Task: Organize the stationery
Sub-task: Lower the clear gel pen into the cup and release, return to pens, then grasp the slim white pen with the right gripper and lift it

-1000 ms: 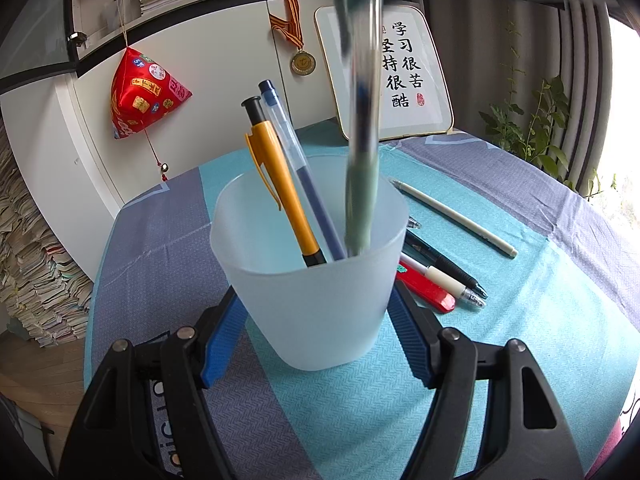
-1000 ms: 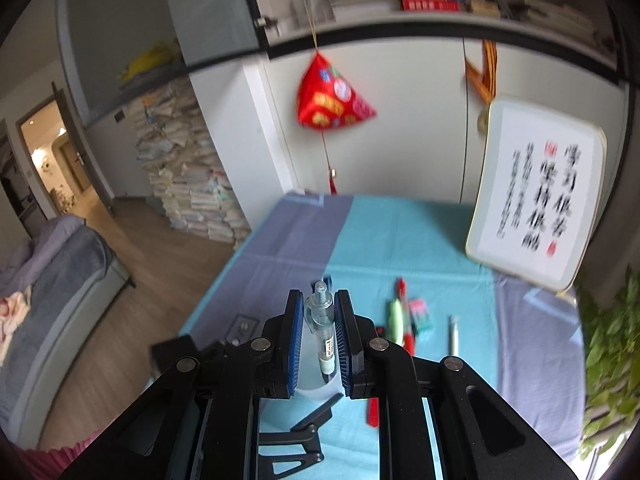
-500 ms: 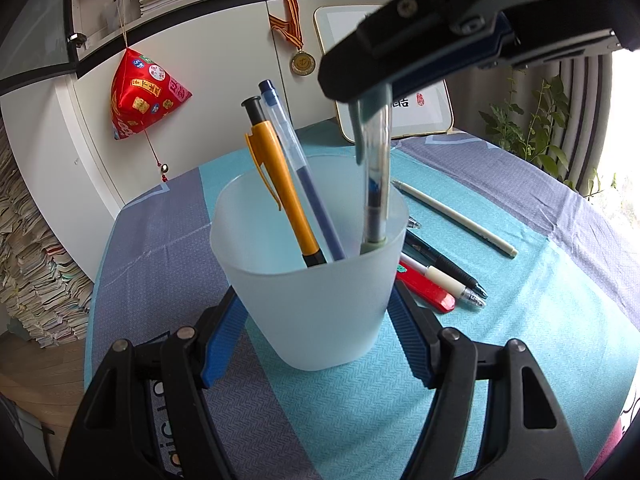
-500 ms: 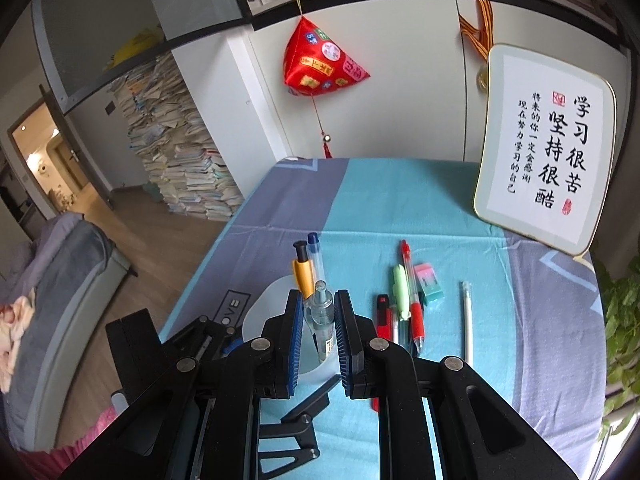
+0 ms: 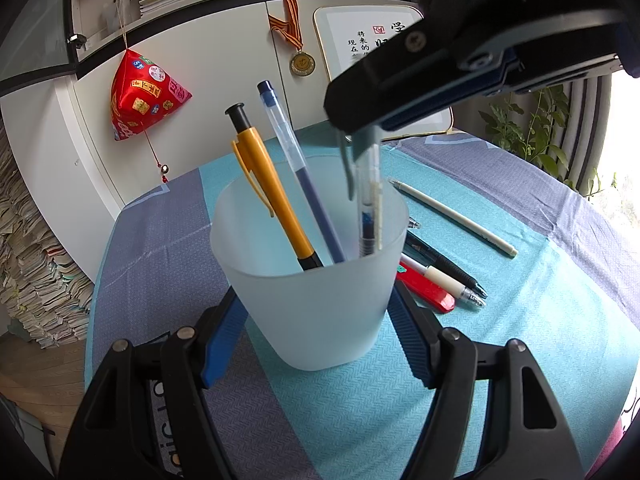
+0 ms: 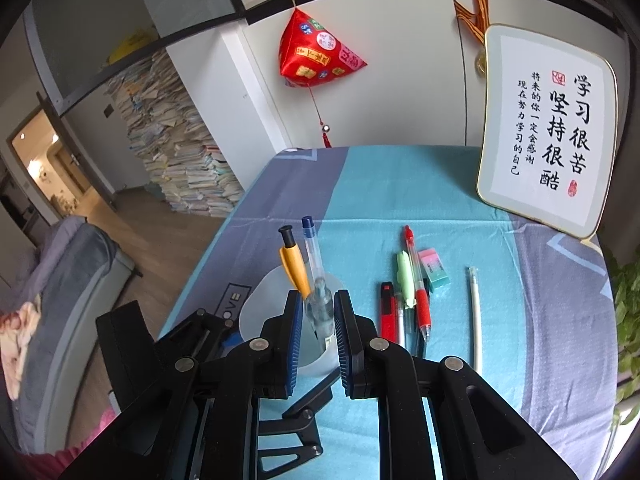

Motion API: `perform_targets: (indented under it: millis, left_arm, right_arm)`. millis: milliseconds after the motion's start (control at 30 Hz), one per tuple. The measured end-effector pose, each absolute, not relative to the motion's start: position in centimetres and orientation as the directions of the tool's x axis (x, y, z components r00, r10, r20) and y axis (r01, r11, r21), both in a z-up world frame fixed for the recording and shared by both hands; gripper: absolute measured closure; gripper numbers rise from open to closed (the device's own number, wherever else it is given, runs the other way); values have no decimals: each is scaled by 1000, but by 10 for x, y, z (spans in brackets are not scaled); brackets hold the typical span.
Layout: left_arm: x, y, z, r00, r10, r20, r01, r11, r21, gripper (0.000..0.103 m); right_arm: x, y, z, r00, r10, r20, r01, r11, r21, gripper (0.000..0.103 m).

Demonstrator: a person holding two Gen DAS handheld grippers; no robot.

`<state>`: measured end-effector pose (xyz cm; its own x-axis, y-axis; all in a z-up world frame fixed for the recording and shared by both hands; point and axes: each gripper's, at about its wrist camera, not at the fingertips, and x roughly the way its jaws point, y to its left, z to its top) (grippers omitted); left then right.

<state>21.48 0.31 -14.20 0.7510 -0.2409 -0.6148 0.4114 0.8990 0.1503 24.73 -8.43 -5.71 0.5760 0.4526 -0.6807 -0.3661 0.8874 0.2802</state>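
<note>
A frosted white cup (image 5: 316, 292) stands on the table, and my left gripper (image 5: 316, 334) is shut on its sides. In the cup lean an orange pen (image 5: 276, 196) and a clear blue-capped pen (image 5: 296, 164). My right gripper (image 6: 318, 314) comes in from above, shut on a clear pen (image 5: 370, 208) whose lower end is inside the cup. In the right wrist view this clear pen (image 6: 320, 308) stands between the blue pads, over the cup (image 6: 260, 304).
Right of the cup lie a red pen (image 6: 416, 280), a green highlighter (image 6: 405, 276), a red-and-black marker (image 6: 387, 312), an eraser (image 6: 434, 268) and a white pen (image 6: 475, 312). A framed calligraphy board (image 6: 548, 132) leans at the back right. The table's left edge is close.
My right gripper has come down with the clear pen, so its lower end now sits deeper in the cup. The left gripper and the cup have stayed still.
</note>
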Motion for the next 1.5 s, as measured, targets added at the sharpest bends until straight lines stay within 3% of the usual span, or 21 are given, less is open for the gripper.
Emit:
perform_targets:
  millis: [233, 433, 567, 867, 967, 1233, 1433, 1500]
  left_arm:
    - [215, 3, -142, 751, -241, -614, 411, 899, 150, 34]
    - [213, 2, -141, 754, -240, -612, 412, 898, 155, 34]
    - [213, 3, -140, 753, -241, -612, 412, 898, 154, 34]
    - [213, 3, -140, 753, -241, -612, 412, 898, 154, 34]
    - [213, 3, -140, 753, -241, -612, 412, 898, 154, 34]
    - [214, 4, -141, 753, -241, -612, 412, 898, 153, 33]
    - [213, 4, -141, 755, -240, -611, 412, 898, 157, 33]
    - [213, 5, -141, 755, -240, -611, 412, 898, 156, 33]
  right_arm:
    - [238, -115, -59, 611, 437, -660, -316, 899, 303, 84]
    - [240, -154, -111, 580, 209, -788, -144, 978, 153, 82]
    - [238, -169, -142, 516, 205, -832, -105, 979, 177, 82]
    - [232, -165, -156, 517, 164, -840, -118, 986, 120, 82]
    - [229, -169, -158, 524, 147, -839, -115, 988, 101, 94]
    - [182, -185, -154, 448, 169, -878, -188, 978, 92, 95]
    - [141, -198, -147, 412, 86, -907, -242, 970, -18, 95]
    - [145, -203, -141, 444, 101, -890, -225, 974, -2, 88]
